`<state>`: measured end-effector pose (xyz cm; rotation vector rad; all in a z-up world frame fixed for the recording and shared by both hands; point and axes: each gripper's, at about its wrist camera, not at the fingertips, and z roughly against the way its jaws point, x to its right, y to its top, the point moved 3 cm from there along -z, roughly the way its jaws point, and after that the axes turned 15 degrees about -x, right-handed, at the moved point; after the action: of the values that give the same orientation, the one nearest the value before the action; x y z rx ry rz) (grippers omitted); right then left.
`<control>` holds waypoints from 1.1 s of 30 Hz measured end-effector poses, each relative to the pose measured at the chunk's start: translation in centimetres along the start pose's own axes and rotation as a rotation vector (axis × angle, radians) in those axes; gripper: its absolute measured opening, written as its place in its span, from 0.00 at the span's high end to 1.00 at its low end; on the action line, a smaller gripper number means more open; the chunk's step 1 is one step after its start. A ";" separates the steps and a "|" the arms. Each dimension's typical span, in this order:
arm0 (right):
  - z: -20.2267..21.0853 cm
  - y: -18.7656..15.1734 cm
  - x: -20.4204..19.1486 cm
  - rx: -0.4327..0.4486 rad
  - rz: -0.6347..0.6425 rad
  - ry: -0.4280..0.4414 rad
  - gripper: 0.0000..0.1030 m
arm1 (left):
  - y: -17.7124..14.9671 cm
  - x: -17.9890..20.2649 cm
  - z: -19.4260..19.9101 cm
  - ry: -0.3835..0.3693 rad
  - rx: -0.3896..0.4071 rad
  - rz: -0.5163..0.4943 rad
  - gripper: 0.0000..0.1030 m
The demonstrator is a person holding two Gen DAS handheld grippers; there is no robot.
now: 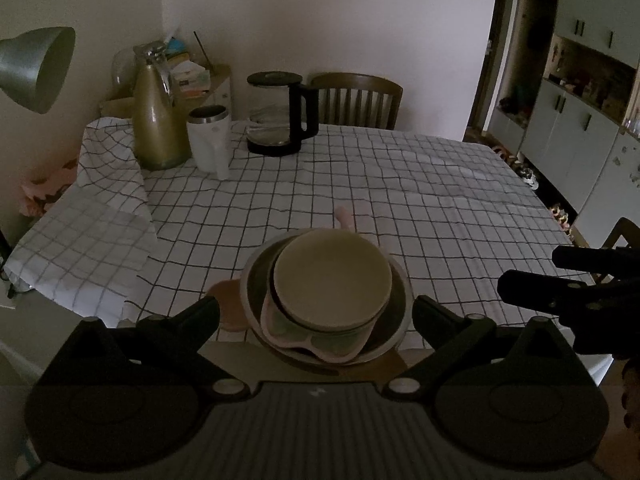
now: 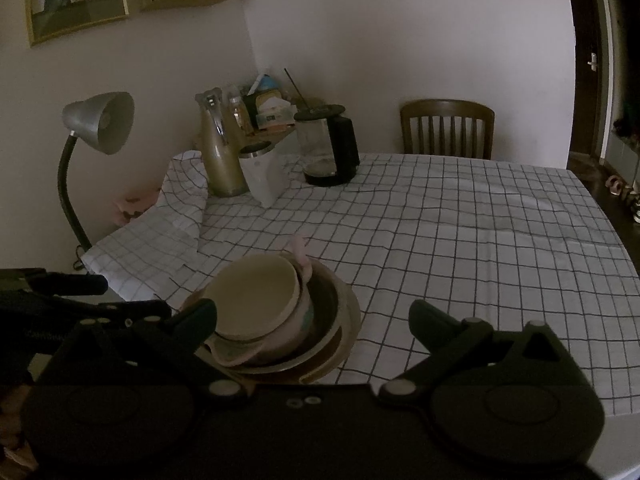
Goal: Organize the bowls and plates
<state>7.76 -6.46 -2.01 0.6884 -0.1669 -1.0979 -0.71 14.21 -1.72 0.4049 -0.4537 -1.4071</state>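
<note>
Tablecloth (image 1: 400, 184) in a black check fills the middle of both views, with a kettle (image 1: 280, 114) and a flask (image 1: 156, 120) at upper left. Low in the frame sits the stack (image 1: 326, 300): a cream bowl (image 1: 334, 280) nested on a pink dish (image 1: 308, 338) in a wide plate (image 1: 394, 334). The left gripper (image 1: 316, 312) and right gripper (image 2: 312, 316) hover with fingers apart, empty. Stacking looks nearly done; next probably calls for squaring the pile.

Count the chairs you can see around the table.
2. One wooden chair stands at the far side of the table, behind the kettle. Part of a second chair shows at the table's right edge. Others may be out of view.
</note>
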 end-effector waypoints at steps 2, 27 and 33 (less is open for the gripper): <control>0.1 0.1 0.1 0.001 -0.004 0.000 0.00 | 0.0 0.1 0.0 -0.002 -0.003 0.000 0.00; 0.2 0.3 0.3 0.006 -0.015 -0.002 0.00 | 0.2 0.9 1.4 -0.028 0.057 -0.011 0.00; 0.4 0.5 0.2 0.014 -0.022 0.009 0.00 | 0.4 0.9 1.8 -0.034 0.070 -0.008 0.00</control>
<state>8.02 -6.68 -1.41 0.7090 -0.1596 -1.1155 -1.20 13.36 0.03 0.4402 -0.5305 -1.4103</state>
